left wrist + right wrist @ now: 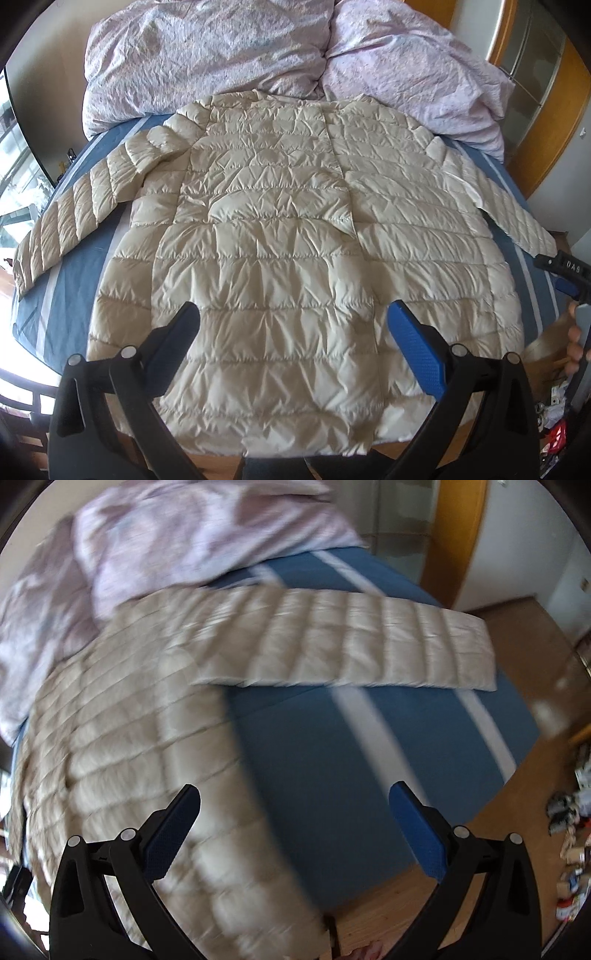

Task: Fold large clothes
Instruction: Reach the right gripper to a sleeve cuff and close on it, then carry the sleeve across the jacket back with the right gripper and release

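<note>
- We see the cream padded coat (295, 229) lying flat on the bed (70, 295), both sleeves spread out.
- We judge the first fold is a sleeve; we should grip its cuff (476, 653) and lay it across the body without wrinkles.
- Our left gripper (293, 321) hovers released above the hem; our right gripper (295, 805), also released and empty, is beside the right sleeve.

A rumpled lilac floral duvet (229, 48) is lying heaped at the head of the bed, over a blue sheet with pale stripes (369, 738). Small clutter (569, 834) is sitting scattered on the wooden floor (517, 775) beside it.
</note>
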`<state>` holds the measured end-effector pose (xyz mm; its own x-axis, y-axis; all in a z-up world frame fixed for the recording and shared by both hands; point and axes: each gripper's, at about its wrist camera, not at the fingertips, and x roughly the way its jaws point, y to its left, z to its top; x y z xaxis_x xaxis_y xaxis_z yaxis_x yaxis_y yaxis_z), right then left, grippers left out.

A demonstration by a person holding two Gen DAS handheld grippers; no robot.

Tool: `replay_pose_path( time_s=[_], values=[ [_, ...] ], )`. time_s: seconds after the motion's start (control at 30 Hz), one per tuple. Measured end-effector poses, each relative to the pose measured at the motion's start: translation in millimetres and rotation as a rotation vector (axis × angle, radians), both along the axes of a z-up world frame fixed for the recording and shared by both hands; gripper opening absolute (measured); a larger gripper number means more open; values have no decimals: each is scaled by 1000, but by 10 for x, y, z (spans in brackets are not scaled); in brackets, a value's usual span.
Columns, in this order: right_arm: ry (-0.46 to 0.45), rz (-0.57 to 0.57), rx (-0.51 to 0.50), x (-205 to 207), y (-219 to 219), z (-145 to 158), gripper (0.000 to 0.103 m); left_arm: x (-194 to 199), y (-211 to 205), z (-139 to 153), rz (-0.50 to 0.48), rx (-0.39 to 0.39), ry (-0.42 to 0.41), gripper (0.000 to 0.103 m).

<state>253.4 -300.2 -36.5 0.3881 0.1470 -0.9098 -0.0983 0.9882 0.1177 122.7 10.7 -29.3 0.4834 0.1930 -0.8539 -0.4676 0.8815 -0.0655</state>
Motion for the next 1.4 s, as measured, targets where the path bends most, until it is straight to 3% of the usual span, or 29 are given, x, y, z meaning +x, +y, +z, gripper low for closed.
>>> replay_pose_path(
  time_s=[0.17, 0.43, 0.7, 1.03, 1.13, 1.2, 1.27, 1.4],
  values=[
    [25, -123, -44, 504, -490, -198, 102, 119, 44, -114, 27, -18, 32, 101],
    [72, -330, 12, 1122, -1245, -379, 102, 240, 149, -245, 81, -33, 76, 101],
    [86, -426, 11, 1525, -1593, -464, 77, 307, 194, -314, 99, -38, 102, 101],
    [102, -419, -15, 1591, -1686, -577, 62, 312, 243, -298, 109, -38, 93, 101],
    [87, -407, -40, 1572, -1633, -556, 42, 296, 275, -299, 116, -45, 92, 101],
    [84, -401, -11, 1556, -1622, -532, 17, 286, 292, -297, 117, -48, 90, 101],
    [75, -400, 5, 1533, -1600, -495, 10, 275, 307, -289, 115, -49, 85, 101],
    [-7, -386, 29, 1453, -1456, -253, 7, 238, 348, -267, 118, -52, 71, 101]
  ],
)
